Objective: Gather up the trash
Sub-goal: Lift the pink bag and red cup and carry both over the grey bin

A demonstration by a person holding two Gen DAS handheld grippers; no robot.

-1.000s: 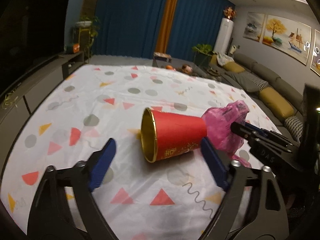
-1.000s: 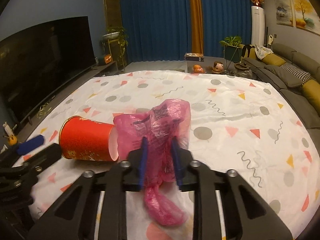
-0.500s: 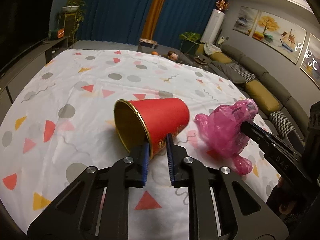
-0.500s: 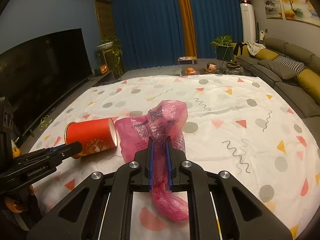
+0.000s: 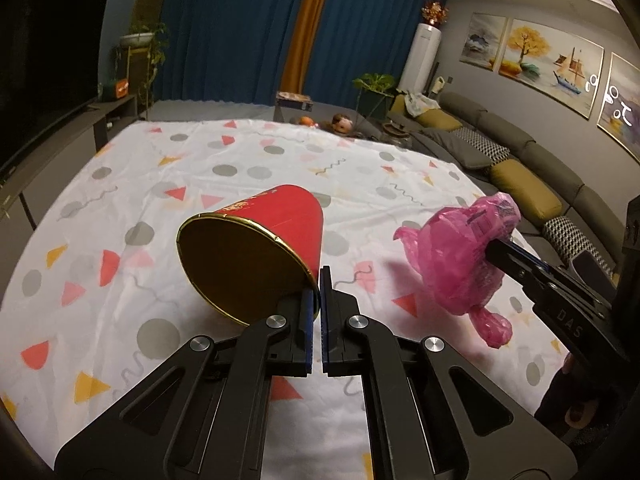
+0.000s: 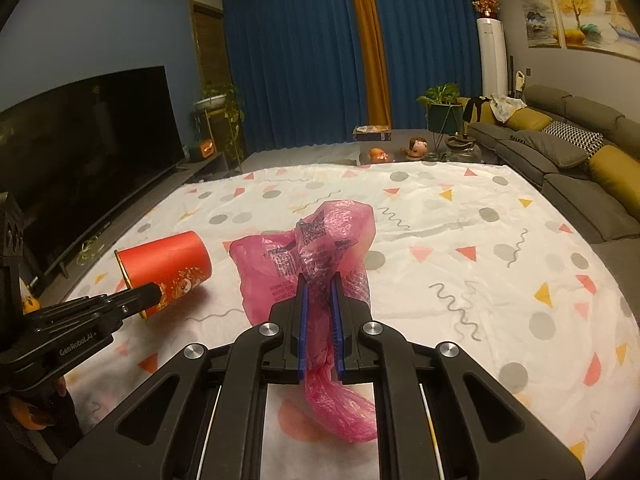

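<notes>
Red paper cup (image 5: 256, 256) pinched at rim by left gripper (image 5: 316, 304); pink plastic bag (image 6: 316, 256) clamped in right gripper (image 6: 320, 304). Pickup step done. Next, likely cup into bag.

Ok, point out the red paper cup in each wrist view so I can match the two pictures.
Left wrist view: the red paper cup fills the centre, tipped with its gold mouth toward the camera, its rim pinched in the left tool.
Right wrist view: the cup sits at the left edge, left of the pink plastic bag held by the right tool.
Shared landmark: the orange curtain strip between blue curtains.
</notes>
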